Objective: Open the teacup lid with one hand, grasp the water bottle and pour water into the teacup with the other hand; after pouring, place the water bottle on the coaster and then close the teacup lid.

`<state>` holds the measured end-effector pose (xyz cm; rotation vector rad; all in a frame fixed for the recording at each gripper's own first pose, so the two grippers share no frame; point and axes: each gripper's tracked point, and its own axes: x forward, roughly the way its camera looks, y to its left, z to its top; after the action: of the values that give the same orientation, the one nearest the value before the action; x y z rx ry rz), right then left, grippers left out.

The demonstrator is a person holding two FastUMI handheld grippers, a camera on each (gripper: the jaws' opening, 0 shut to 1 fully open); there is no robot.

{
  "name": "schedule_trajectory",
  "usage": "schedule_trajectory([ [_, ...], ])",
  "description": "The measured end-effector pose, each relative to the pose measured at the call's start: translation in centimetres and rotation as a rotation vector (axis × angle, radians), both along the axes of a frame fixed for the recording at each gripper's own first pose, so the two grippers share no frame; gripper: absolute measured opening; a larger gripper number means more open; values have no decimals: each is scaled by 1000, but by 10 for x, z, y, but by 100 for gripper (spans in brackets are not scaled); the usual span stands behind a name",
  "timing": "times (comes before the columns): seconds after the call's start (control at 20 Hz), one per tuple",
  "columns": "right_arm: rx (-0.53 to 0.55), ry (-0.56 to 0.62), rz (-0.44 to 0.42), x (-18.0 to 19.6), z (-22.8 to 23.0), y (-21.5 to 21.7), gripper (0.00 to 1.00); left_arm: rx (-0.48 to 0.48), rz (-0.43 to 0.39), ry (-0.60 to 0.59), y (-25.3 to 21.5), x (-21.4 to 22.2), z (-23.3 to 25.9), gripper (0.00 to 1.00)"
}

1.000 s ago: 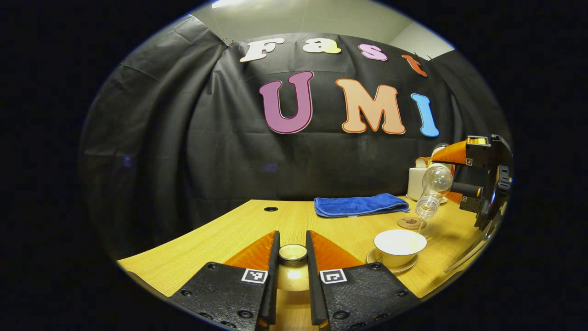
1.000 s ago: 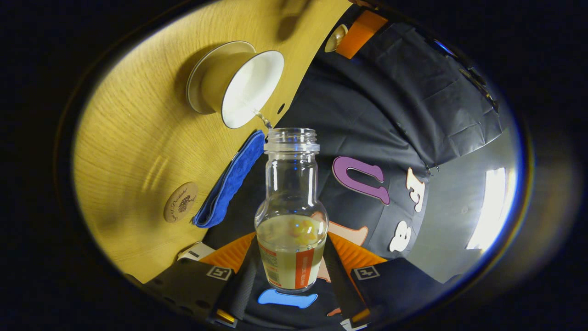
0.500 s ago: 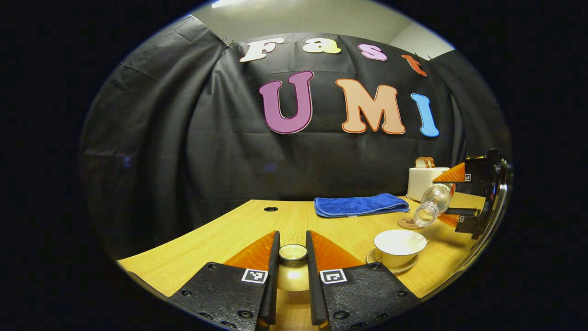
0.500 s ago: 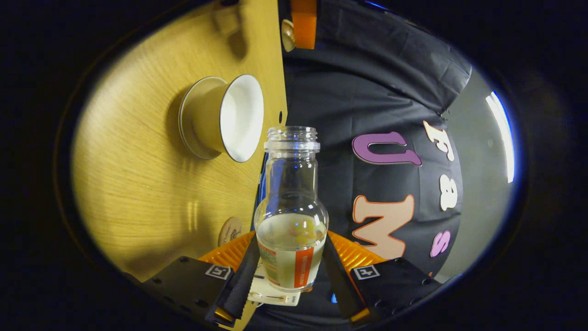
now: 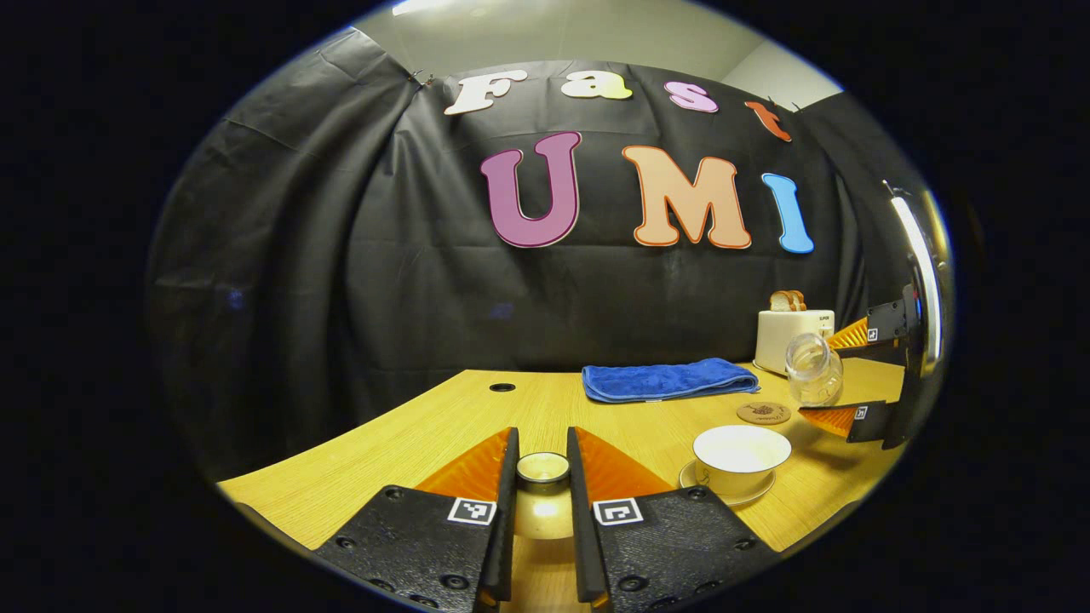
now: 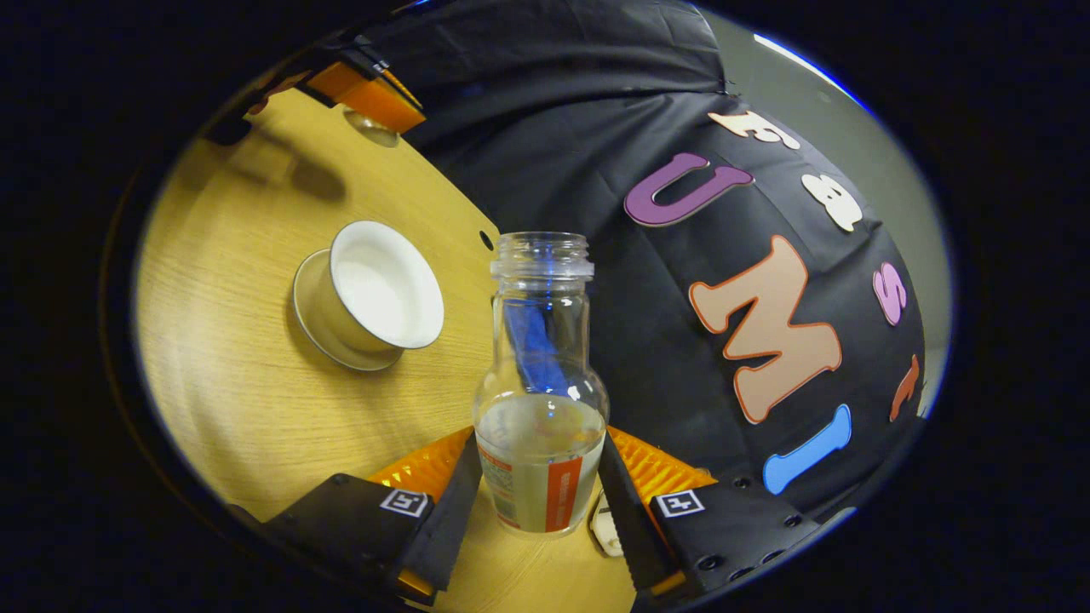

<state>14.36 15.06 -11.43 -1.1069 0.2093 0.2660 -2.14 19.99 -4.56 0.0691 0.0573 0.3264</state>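
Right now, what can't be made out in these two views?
- Water level in the teacup, left gripper view: rim hides the inside; in the right gripper view the inside is plain white.
- Coaster print: too small.
- Lid: the left gripper covers its sides.
- Bottle base, right gripper view: hidden between the right gripper fingers.

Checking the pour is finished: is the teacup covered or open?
Open: the teacup shows its bare white inside; the left gripper holds the lid.
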Motion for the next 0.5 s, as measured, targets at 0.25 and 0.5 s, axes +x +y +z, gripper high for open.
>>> schedule_trajectory([
  [0.25, 299, -40, -120, 19, 27, -25, 81, 0, 0, -1, 1, -1, -1, 27],
  [0.5, 542, -73, -181, 35, 39, -38, 83, 1, -1, -1, 1, 0, -1, 27],
])
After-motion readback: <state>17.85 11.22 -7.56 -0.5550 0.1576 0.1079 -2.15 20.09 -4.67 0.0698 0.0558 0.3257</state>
